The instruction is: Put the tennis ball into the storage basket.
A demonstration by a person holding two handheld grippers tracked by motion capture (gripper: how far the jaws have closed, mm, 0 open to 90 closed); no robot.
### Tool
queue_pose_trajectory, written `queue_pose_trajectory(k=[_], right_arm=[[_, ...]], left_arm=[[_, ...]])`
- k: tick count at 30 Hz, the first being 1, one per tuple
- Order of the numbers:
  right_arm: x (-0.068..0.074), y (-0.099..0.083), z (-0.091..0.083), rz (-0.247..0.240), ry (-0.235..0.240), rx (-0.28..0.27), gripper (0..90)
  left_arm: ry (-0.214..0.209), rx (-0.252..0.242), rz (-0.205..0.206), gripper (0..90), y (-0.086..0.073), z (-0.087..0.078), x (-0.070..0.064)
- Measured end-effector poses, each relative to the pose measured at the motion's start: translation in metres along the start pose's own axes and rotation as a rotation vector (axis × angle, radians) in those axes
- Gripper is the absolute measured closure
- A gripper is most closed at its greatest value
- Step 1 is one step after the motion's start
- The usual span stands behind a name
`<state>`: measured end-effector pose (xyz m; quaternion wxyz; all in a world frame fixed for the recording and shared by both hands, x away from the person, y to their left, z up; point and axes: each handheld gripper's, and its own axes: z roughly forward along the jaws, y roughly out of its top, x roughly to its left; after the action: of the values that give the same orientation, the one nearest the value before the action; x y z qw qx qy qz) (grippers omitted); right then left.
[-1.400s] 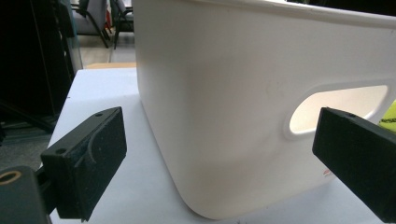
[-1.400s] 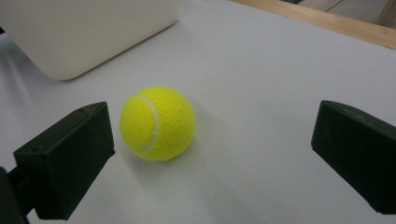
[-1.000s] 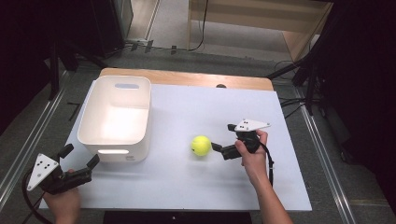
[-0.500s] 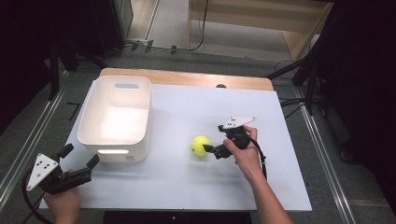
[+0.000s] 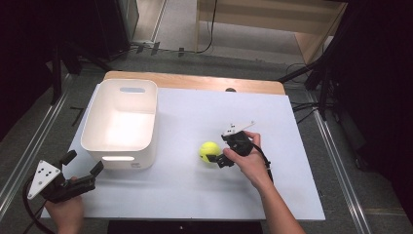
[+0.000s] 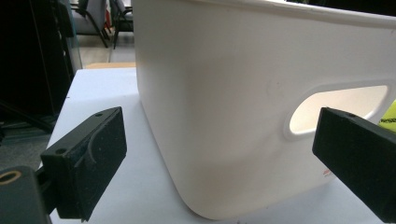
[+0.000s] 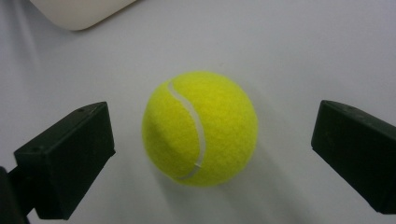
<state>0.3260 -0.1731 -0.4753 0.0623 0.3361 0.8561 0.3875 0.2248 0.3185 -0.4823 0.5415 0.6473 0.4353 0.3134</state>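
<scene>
A white table [image 5: 292,195] fills the middle of the room, its top a pale sheet with a strip of bare wood along the far edge. On its left half sits a white plastic bin [image 5: 92,139], empty, with a handle slot cut into the near wall. A yellow tennis ball [image 5: 209,151] rests on the bare tabletop to the right of the bin, apart from it, near the middle of the table.

What has changed over the last second: the right gripper [image 5: 217,159] has slid in from the right and closed the gap to the ball. A second ago it stood a little way off; now its tips reach either side of the ball. In the right gripper view the tennis ball sits squarely between the two black jaws, which are spread wide with clear table showing on both sides, touching nothing. I judge the pickup is lined up and only the squeeze remains before the ball can travel to the bin.

The person's right forearm comes in from the bottom edge and angles up and left, the hand wrapped over the gripper's body, grey plate on top.

The left gripper [image 5: 83,165] has not moved. It is held low at the near left corner, jaws spread and empty, pointing toward the bin's near wall, close but not touching
</scene>
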Motion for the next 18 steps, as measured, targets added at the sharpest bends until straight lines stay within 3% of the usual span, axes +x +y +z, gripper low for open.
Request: queue_pose_trajectory(k=[18], right_arm=[[0.004,0.002,0.02,0.015,0.004,0.075,0.0]], left_arm=[[-0.003,0.0,0.0,2.9,0.0,0.0,0.0]])
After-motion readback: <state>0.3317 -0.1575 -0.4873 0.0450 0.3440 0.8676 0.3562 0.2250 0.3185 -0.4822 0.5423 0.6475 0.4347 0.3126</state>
